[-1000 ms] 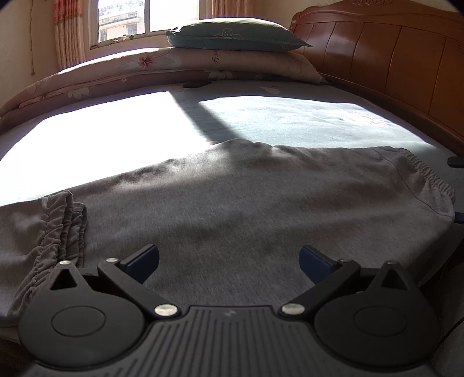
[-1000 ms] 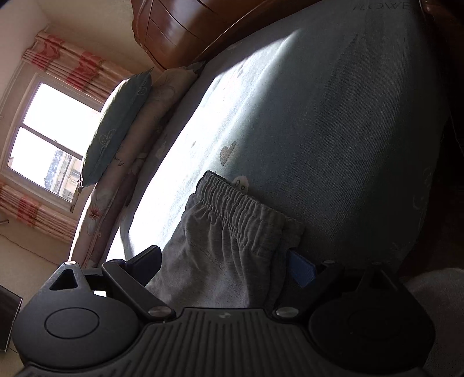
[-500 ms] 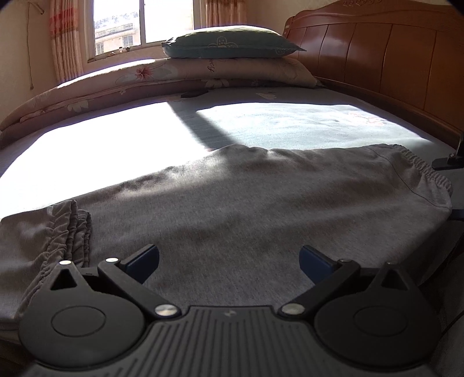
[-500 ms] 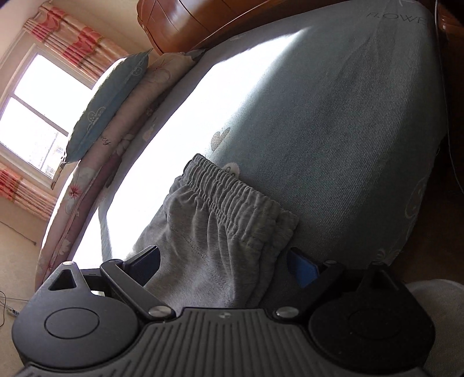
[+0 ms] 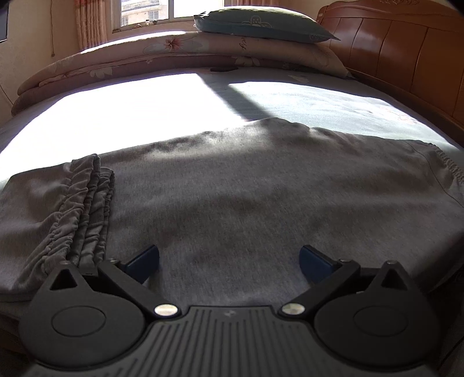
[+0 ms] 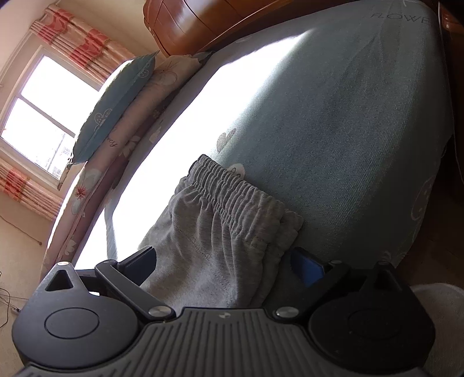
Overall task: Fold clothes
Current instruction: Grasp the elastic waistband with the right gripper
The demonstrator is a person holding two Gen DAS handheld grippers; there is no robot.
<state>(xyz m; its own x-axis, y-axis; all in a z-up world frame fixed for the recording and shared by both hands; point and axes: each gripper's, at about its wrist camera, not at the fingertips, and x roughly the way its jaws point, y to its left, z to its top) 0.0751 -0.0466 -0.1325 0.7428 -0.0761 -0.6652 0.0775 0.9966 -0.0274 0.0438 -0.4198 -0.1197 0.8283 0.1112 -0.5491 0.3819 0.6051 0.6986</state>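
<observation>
Grey sweatpants (image 5: 246,188) lie flat across the near part of the bed, folded over, with their gathered cuffs (image 5: 84,208) at the left and the elastic waistband (image 5: 446,168) at the right. My left gripper (image 5: 229,259) hovers open just above the middle of the cloth, holding nothing. In the right wrist view the waistband end (image 6: 232,188) of the sweatpants (image 6: 220,232) lies between the fingers of my right gripper (image 6: 223,264). Its jaws are opening, and the blue pads stand beside the cloth without pressing it.
A teal sheet (image 6: 348,116) covers the bed, with bright sunlight (image 5: 130,110) across its middle. A teal pillow (image 5: 261,21) rests on a rolled floral quilt (image 5: 174,55) at the far side. The wooden headboard (image 5: 406,52) stands at the right, a curtained window (image 6: 43,110) behind.
The left gripper has sunk a little and shifted along the sweatpants. The right gripper has rolled slightly and its fingers have spread wider. The sweatpants lie as before.
</observation>
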